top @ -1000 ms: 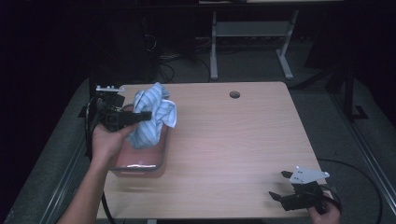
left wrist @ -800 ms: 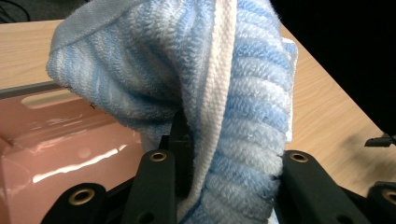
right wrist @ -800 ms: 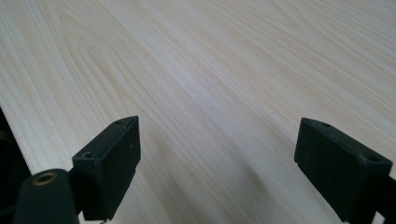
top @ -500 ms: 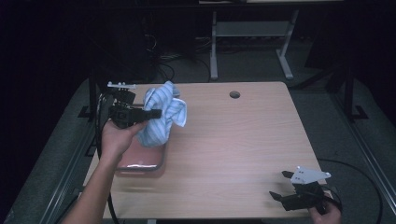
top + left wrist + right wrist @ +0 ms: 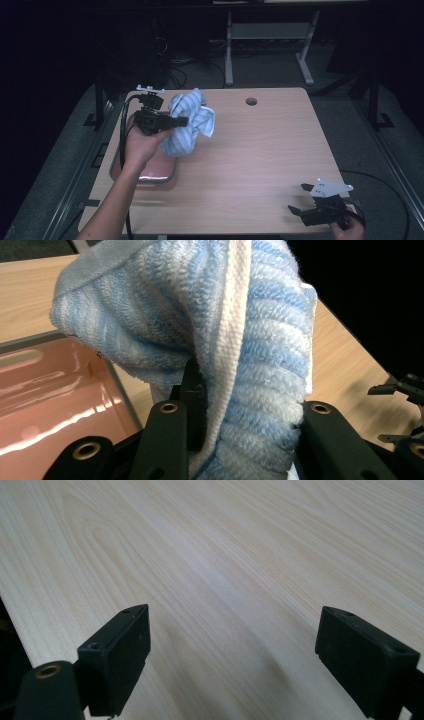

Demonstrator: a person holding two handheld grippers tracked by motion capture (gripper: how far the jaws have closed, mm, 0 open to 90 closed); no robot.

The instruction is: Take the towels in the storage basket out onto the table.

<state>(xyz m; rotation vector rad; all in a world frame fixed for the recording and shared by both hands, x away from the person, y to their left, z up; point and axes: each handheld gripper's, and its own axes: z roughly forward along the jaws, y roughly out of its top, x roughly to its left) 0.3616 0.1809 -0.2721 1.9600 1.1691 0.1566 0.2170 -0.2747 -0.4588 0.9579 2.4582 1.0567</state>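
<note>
A blue-and-white striped towel (image 5: 190, 125) hangs bunched in the air over the left part of the table, with my left gripper (image 5: 181, 121) shut on it. In the left gripper view the towel (image 5: 215, 340) drapes over and between the black jaws. Below it lies a pink tray (image 5: 131, 172) with a metal rim (image 5: 125, 395), and nothing shows inside it. My right gripper (image 5: 299, 200) rests low at the table's front right corner, open, with bare wood between its fingers (image 5: 120, 655).
The wooden table (image 5: 260, 150) has a round cable hole (image 5: 251, 101) near its far edge. A dark floor with cables and a metal stand lies beyond the table. The far gripper (image 5: 400, 390) appears at the right in the left gripper view.
My left gripper has lifted the towel up off the tray and carried it to the right, toward the table's middle. The right gripper has not moved.
</note>
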